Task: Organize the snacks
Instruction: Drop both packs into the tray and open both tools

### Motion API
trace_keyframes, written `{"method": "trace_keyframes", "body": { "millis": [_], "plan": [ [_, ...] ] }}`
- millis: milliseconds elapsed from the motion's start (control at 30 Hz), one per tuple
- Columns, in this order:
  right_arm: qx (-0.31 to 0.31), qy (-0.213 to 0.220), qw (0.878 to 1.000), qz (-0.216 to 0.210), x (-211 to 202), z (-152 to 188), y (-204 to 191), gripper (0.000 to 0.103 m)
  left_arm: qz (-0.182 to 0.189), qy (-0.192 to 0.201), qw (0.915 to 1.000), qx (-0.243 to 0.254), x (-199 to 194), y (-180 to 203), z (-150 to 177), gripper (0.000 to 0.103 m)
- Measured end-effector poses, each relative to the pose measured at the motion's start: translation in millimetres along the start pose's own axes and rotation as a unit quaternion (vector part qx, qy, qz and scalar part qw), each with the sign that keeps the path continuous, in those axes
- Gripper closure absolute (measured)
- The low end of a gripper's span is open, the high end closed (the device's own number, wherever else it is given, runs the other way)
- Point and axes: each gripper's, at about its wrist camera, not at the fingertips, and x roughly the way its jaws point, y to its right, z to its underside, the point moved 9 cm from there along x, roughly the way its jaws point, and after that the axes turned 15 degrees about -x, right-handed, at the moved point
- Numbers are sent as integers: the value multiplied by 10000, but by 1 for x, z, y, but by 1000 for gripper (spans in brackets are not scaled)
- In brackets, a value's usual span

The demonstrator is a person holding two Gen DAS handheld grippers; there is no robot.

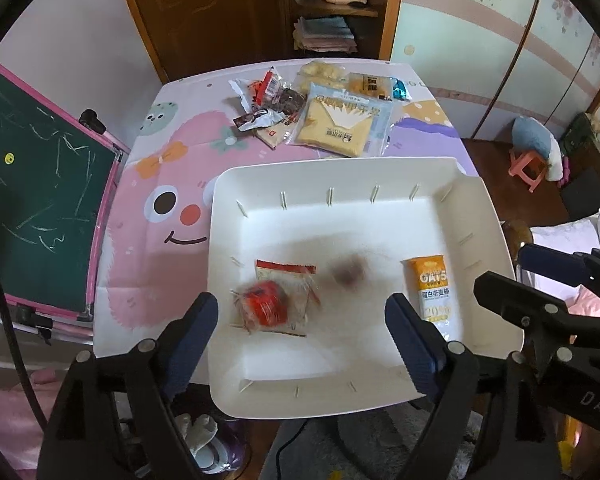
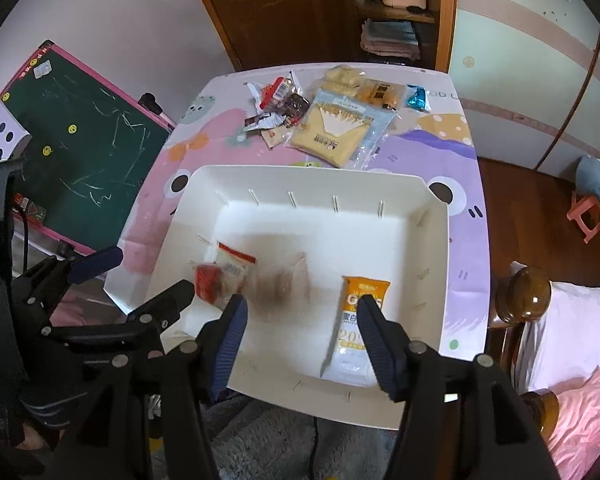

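A bedroom worktop (image 1: 140, 200) under a cartoon-print cloth carries a white tray (image 1: 340, 176) at its near edge, the tray's front rim overhanging the edge and partly cut off behind the gripper arms. In the tray lie a red-and-clear snack packet (image 1: 276, 296), an orange oat bar (image 1: 432, 292) whose lower end the right gripper (image 2: 302, 336) hides in its own view, and between them a brown smear of motion blur (image 1: 348, 272) too indistinct to identify. Both the left gripper (image 1: 300, 328) and the right one hover wide apart and empty above the tray, while a heap of snack packets (image 1: 320, 108) waits at the worktop's far end.
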Motion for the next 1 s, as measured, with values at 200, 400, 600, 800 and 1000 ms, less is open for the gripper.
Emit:
{"method": "trace_keyframes", "body": {
  "millis": [200, 400, 600, 800, 1000],
  "plan": [
    [57, 69, 10000, -40, -3, -1, 1, 45, -3, 72, 10000, -23, -5, -1, -2, 16],
    [68, 128, 9999, -28, -7, -2, 2, 45, -42, 205, 9998, 12, -11, 1, -5, 16],
    [127, 182, 9998, 1, -10, -3, 7, 45, -64, 285, 9996, 49, -15, 3, -8, 16],
    [140, 194, 9997, 37, -10, -5, 8, 45, -108, 322, 9994, 79, -16, 3, -11, 16],
    [156, 222, 9996, 35, -8, -11, 10, 45, -150, 326, 9993, 71, -15, 1, -15, 16]
  ]
}}
